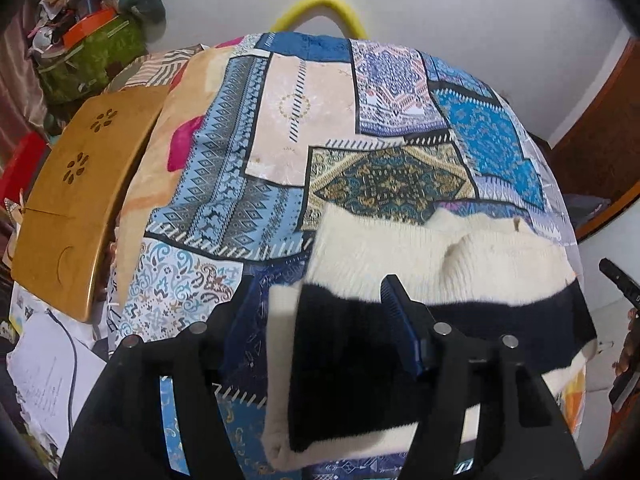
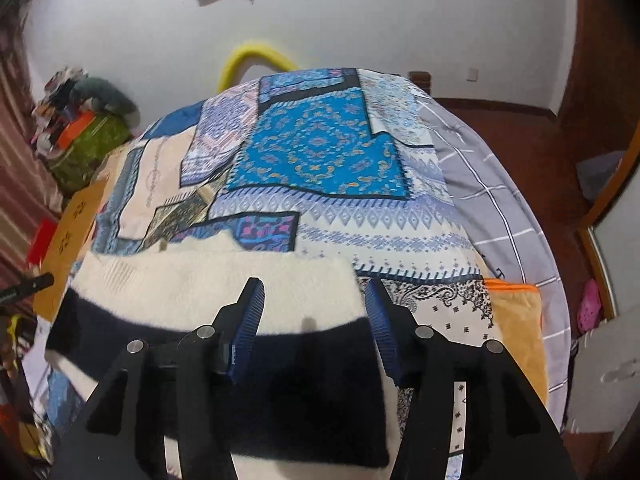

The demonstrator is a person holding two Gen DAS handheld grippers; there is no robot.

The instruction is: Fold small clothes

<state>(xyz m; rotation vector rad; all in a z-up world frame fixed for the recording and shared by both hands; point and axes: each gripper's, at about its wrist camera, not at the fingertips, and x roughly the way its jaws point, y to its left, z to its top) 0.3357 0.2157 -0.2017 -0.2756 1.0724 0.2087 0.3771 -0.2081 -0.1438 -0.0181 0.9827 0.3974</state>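
White wall, red-brown floor, patchwork-covered bed, wooden board.

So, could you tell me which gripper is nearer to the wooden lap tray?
Left. The left gripper hovers over the sweater's end nearest the wooden lap tray; the right gripper is over the opposite end.

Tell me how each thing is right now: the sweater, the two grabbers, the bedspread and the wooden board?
Sweater: cream with a dark band, lying folded flat on the bedspread, not held.
Left gripper: open, above the sweater.
Right gripper: open, above the sweater.
Bedspread: spread out over the bed.
Wooden board: lying at the bed's edge.
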